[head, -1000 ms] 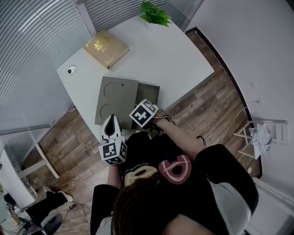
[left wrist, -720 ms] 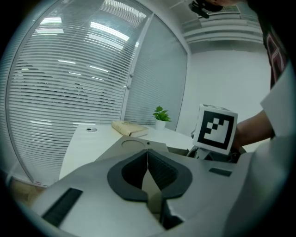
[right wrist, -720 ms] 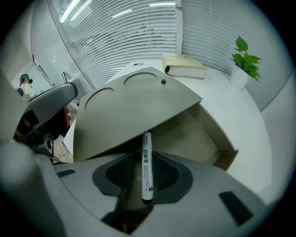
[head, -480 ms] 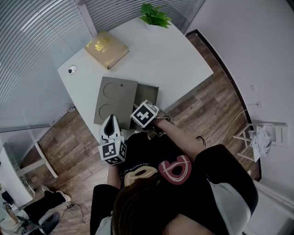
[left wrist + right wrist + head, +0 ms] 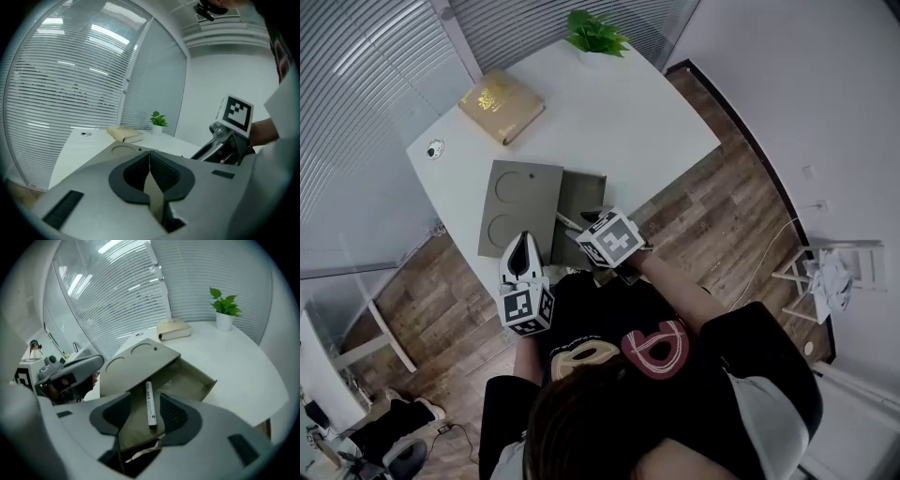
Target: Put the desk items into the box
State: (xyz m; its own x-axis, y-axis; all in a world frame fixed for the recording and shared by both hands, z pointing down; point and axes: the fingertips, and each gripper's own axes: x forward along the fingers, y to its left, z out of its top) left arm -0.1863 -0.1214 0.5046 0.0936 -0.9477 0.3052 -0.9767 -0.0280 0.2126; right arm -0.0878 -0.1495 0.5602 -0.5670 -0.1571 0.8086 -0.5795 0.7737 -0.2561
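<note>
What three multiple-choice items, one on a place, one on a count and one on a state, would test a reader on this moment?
1. Where on the desk does the potted plant stand?
A. at its near edge
B. in its middle
C. at its far edge

2. How many large circles are marked on the grey box lid?
A. one
B. two
C. four

3. How do the jaws of the left gripper stand?
A. together, with nothing between them
B. wide apart
C. half open

Answers:
1. C, since the head view shows the plant at the desk's far corner.
2. B, since two circles lie one behind the other on the lid.
3. A, since the left gripper view shows the two pads meeting, with nothing held.
</note>
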